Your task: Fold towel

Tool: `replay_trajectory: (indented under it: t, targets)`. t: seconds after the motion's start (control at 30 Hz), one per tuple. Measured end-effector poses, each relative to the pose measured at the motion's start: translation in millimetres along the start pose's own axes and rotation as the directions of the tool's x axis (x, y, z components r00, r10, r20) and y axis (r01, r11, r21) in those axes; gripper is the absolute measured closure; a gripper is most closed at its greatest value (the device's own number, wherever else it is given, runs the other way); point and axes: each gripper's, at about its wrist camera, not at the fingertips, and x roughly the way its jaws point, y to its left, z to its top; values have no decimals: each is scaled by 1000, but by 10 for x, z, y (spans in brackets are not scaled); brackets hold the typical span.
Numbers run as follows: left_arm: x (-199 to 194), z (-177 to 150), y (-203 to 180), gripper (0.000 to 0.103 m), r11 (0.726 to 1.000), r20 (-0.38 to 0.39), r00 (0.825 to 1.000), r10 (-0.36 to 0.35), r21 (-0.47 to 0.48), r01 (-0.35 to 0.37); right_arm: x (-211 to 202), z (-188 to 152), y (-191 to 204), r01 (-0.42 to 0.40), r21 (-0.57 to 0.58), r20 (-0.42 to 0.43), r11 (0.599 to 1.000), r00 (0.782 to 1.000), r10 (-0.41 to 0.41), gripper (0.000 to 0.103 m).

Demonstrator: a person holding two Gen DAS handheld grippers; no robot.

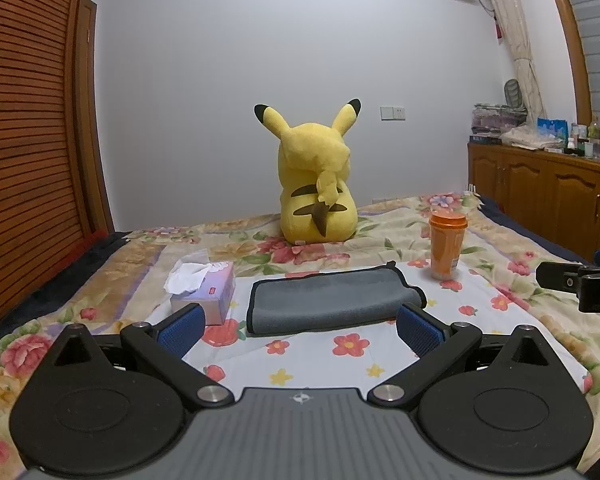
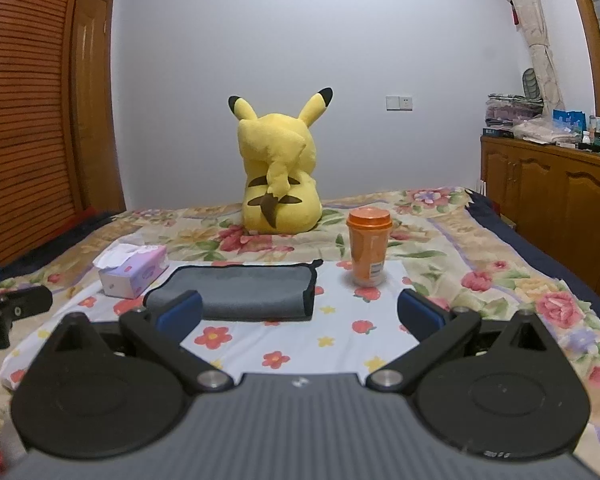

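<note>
A grey towel with a black hem (image 1: 332,302) lies folded into a flat rectangle on the flowered white sheet; it also shows in the right wrist view (image 2: 240,294). My left gripper (image 1: 300,326) is open and empty, just in front of the towel's near edge, with its blue fingertips (image 1: 182,326) either side of it. My right gripper (image 2: 300,312) is open and empty, in front of the towel's right end. The right gripper's body shows at the right edge of the left wrist view (image 1: 580,284).
A tissue box (image 1: 206,290) stands left of the towel. An orange lidded cup (image 1: 446,246) stands at its right. A yellow Pikachu plush (image 1: 320,184) sits behind. A wooden cabinet (image 1: 548,192) runs along the right, a slatted wardrobe (image 1: 28,128) on the left.
</note>
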Motion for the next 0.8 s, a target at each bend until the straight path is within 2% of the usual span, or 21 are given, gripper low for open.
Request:
replay_trajectory:
  t: [0.8]
  targets:
    - [13, -32, 4, 0, 1000, -2, 1000, 2, -2, -2, -2, 0, 8, 0, -1, 1, 1000, 1000, 0, 0]
